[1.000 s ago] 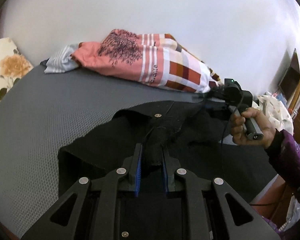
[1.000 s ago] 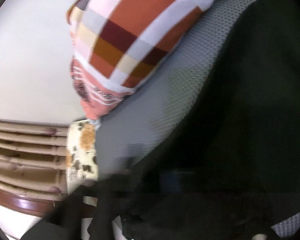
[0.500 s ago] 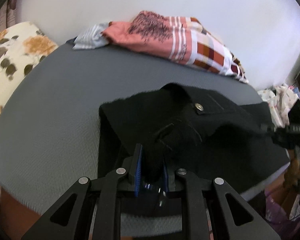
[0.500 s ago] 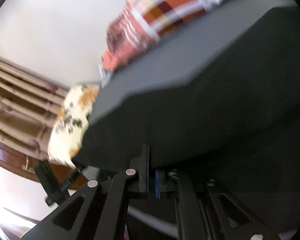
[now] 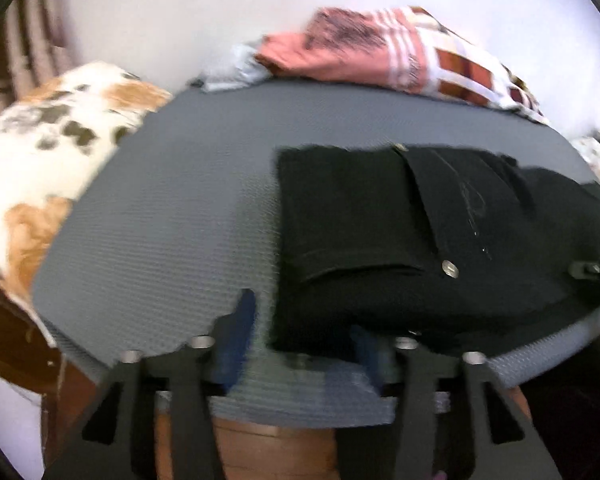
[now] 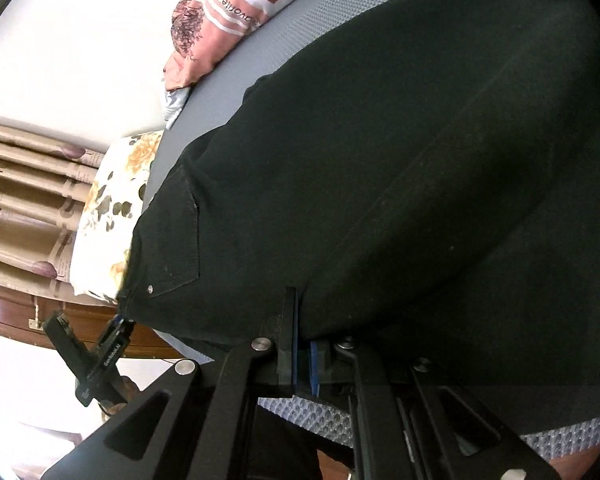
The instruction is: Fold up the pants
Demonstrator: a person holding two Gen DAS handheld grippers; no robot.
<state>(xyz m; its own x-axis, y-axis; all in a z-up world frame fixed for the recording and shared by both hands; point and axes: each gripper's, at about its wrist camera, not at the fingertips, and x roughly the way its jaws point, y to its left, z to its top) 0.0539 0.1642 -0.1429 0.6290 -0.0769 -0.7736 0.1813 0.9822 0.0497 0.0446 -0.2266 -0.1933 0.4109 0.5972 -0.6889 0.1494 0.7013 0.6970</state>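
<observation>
Black pants (image 5: 380, 220) lie folded on the grey mattress (image 5: 160, 220), a pocket button (image 5: 450, 269) facing up. My left gripper (image 5: 300, 332) is at their near left corner with its jaws opening. The corner lies between the blue pads (image 5: 240, 320) and they do not press on it. In the right wrist view the pants (image 6: 380, 160) fill most of the picture. My right gripper (image 6: 302, 344) is shut on their near edge, over the side of the bed. The left gripper (image 6: 112, 340) shows at the cloth's far corner.
A floral pillow (image 5: 52, 152) lies at the left end of the bed. A pink patchwork blanket (image 5: 400, 60) is bunched along the white wall. The wooden bed frame (image 5: 260, 448) runs just below my left gripper, and a slatted headboard (image 6: 20, 184) stands behind the pillow.
My left jaws were shut on a bunch of black cloth and have now parted, letting it go. The pants have settled flat on the mattress. My right gripper swung along the bed, still gripping the cloth.
</observation>
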